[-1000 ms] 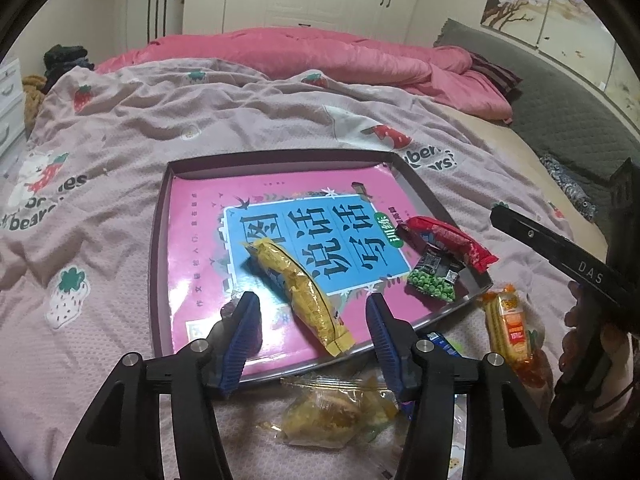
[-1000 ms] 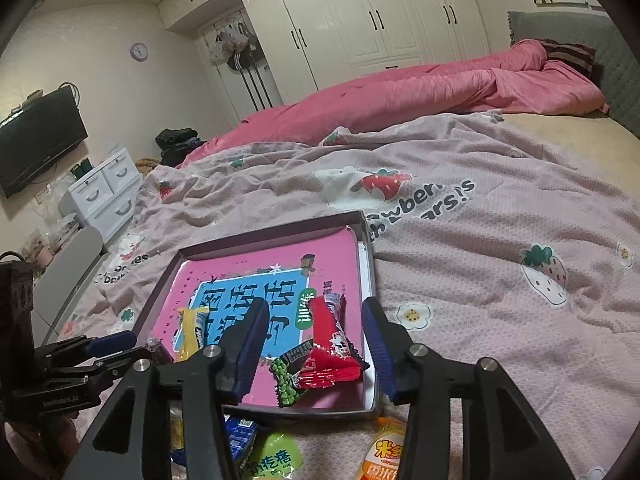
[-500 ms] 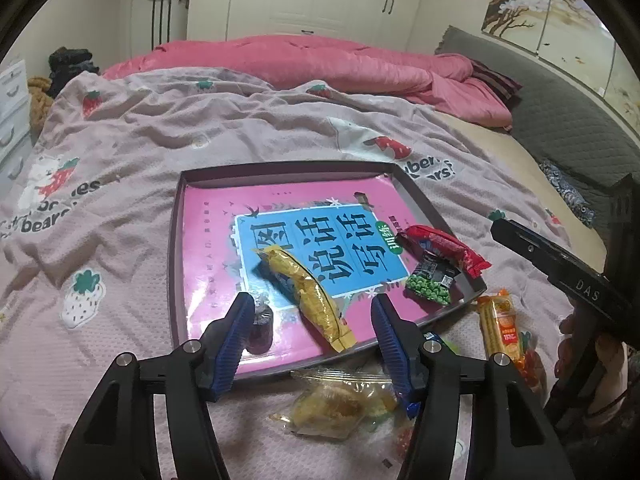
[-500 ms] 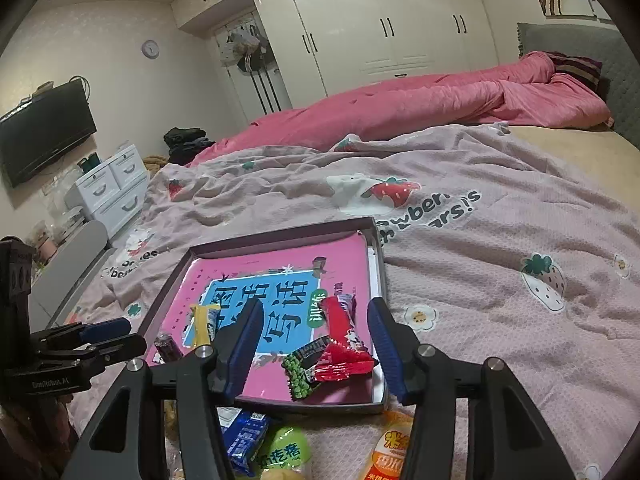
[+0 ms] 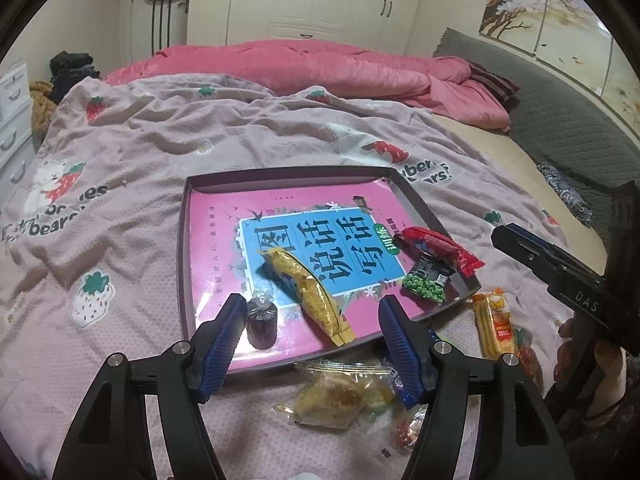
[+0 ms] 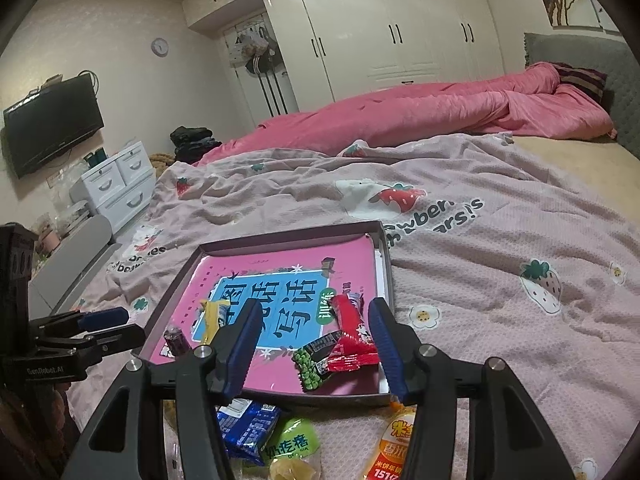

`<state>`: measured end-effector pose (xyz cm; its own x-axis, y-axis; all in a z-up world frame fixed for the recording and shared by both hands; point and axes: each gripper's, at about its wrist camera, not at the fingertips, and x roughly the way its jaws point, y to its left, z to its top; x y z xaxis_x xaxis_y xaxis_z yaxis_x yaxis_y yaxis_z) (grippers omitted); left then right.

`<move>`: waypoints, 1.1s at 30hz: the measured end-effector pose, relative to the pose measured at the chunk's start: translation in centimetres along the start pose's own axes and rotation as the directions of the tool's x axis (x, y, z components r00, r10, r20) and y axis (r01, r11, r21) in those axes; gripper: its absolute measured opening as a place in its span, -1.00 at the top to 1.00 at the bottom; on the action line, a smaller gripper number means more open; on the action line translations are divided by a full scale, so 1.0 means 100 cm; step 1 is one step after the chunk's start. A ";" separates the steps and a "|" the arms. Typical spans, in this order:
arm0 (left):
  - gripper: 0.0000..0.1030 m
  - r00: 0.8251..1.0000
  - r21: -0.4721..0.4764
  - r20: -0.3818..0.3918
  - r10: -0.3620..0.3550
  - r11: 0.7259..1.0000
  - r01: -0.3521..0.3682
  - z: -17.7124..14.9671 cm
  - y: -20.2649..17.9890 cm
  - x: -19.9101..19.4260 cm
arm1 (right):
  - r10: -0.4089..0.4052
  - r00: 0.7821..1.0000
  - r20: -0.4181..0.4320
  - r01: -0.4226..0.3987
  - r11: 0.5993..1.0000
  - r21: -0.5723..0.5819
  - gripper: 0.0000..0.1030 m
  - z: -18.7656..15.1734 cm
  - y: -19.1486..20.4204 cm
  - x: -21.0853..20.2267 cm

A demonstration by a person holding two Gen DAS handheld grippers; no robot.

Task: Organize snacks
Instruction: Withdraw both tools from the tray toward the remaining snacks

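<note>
Crinkly foil snacks are lying in the tray: a yellow packet, a red packet, a pea bag, a small dark jelly cup. All look light and slippery, best pinched across the middle. More packets are waiting on the bedspread. The left gripper, angled down, has just been spreading its fingers around nothing; the right gripper is hanging likewise apart and empty.

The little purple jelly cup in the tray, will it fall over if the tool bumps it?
Probably. The purple jelly cup stands upright on a small base, on a glossy pink book cover, so it could tip or slide. It looks light. Its round sides suggest it might roll.
</note>
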<state>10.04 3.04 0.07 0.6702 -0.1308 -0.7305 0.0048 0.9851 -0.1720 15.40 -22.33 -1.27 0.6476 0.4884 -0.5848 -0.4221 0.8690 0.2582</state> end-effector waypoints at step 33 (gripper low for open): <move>-0.45 1.000 0.028 -0.023 0.002 1.000 -0.001 -0.015 -0.002 -0.020 | 0.003 0.999 -0.048 -0.011 0.986 -0.166 -0.16 -0.026 0.040 -0.025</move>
<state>7.57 2.91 0.55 0.6530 -0.1313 -0.7459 0.0243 0.9880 -0.1526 10.51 -20.28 -0.77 0.6153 0.4865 -0.6203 -0.5286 0.8383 0.1332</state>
